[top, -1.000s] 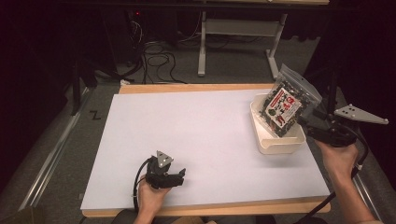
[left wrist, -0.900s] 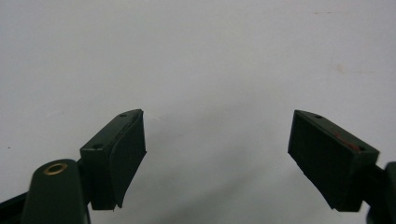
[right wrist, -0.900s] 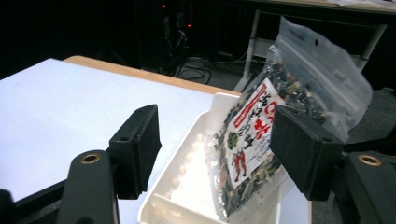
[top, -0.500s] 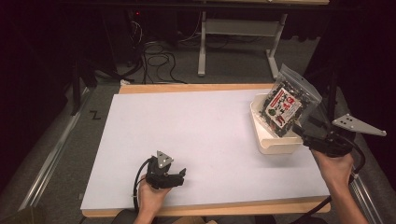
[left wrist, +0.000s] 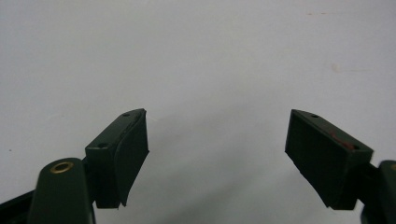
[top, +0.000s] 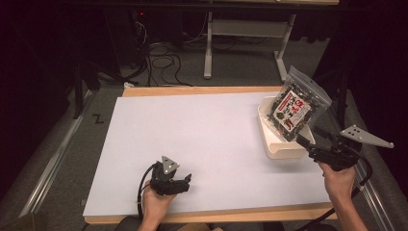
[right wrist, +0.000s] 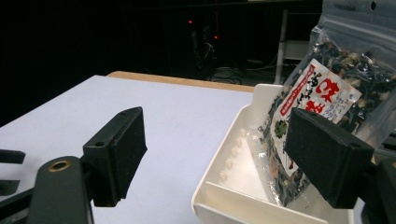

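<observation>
— So, nearest to you: where does your left gripper (top: 185, 181) stand?

— It rests low on the white table top (top: 207, 139) at the near edge, a little left of centre. Its jaws are spread wide with only bare table between them, so it holds nothing.

— And your right gripper (top: 302, 141)?

— It sits at the near right, pointed at the white tray (top: 281, 150). In the right gripper view its jaws are wide apart too; the right one stands in front of the bag, but nothing is pinched between them.

— Where is the bag?

— The clear zip bag of dried seaweed mix (top: 297, 107), with its red-and-white label, stands tilted in the tray at the right edge of the table, its sealed top leaning up and toward the far right beyond the tray's rim. Its lower end is down inside the tray.

— How far along would you say you are?

— Judging by how things lie, the bag is already in the tray and neither gripper grips it. What's left looks small: either bring your right gripper clear, or close on the bag if it's meant to come out. Beyond the table lie cables and a desk frame on the floor.
</observation>
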A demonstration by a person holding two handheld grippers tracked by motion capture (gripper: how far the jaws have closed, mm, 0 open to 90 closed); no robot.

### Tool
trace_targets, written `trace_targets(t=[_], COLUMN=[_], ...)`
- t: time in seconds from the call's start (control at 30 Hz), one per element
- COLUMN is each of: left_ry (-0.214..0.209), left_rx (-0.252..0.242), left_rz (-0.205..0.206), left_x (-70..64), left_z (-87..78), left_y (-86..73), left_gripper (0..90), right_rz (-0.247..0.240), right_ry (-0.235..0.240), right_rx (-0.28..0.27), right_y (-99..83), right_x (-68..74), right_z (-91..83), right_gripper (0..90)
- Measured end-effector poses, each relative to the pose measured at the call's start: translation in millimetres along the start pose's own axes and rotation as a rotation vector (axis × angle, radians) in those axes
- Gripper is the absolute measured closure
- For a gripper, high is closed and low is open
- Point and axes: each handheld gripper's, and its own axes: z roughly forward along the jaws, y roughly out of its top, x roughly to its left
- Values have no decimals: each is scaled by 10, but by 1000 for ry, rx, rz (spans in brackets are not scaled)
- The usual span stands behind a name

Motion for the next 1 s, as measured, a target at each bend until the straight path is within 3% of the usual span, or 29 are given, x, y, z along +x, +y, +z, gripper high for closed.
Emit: trace_targets(t=[0.23,0.53,0.57,0.73,0.8,1.0], left_ry=[3,5,5,3,1,9], left_rx=[4,2,3,4,3,2], left_rz=[2,3,2,4,4,3], left_x=[-6,-3,-2,-13,-11,-13], left_z=[3,6,5,11,6,8], left_y=[-3,-2,-3,0,-2,0], left_gripper=[220,218,218,218,218,218], right_rz=[18,-5,-17,-34,-53,-16], right_ry=[-24,2,41,83,120,193], right_rx=[16,52,50,68,72,94], right_y=[-73,-86,-98,-132,-185,-285], right_x=[66,98,113,165,201,204], right_z=[79,126,122,136,145,211], right_gripper=[208,188,156,159,159,169])
